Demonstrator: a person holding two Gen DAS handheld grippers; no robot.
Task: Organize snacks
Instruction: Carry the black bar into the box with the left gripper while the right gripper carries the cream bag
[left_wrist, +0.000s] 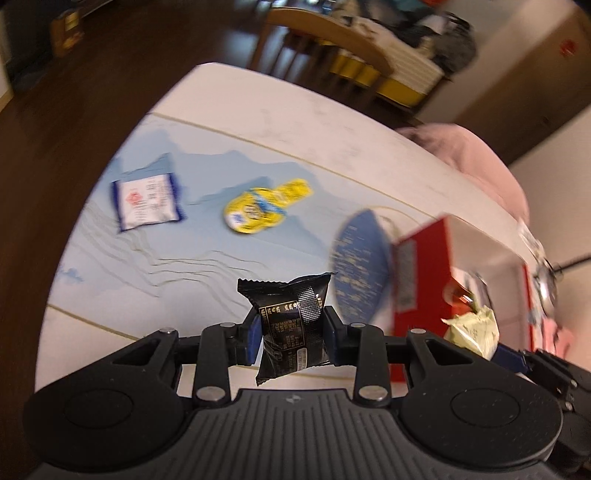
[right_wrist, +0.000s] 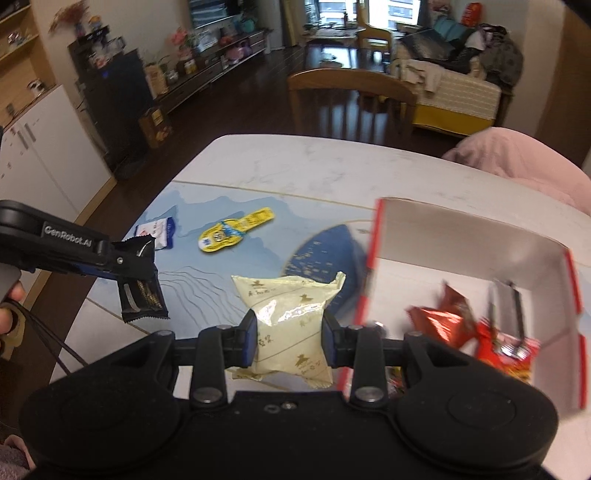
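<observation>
My left gripper (left_wrist: 291, 328) is shut on a black snack packet (left_wrist: 291, 325) and holds it above the table; both show at the left of the right wrist view (right_wrist: 142, 295). My right gripper (right_wrist: 290, 328) is shut on a cream snack packet (right_wrist: 291, 317), just left of the red-and-white box (right_wrist: 461, 236); the packet also shows in the left wrist view (left_wrist: 474, 326). Red snack packets (right_wrist: 476, 332) lie in the box. A yellow packet (right_wrist: 231, 230) and a blue-and-white packet (right_wrist: 157, 232) lie on the blue mat (right_wrist: 207, 280).
A dark blue fan shape (right_wrist: 325, 254) is printed on the mat beside the box. A wooden chair (right_wrist: 351, 96) stands at the table's far edge. A pink cloth (right_wrist: 517, 162) lies at the far right. The table edge (right_wrist: 122, 229) drops off at the left.
</observation>
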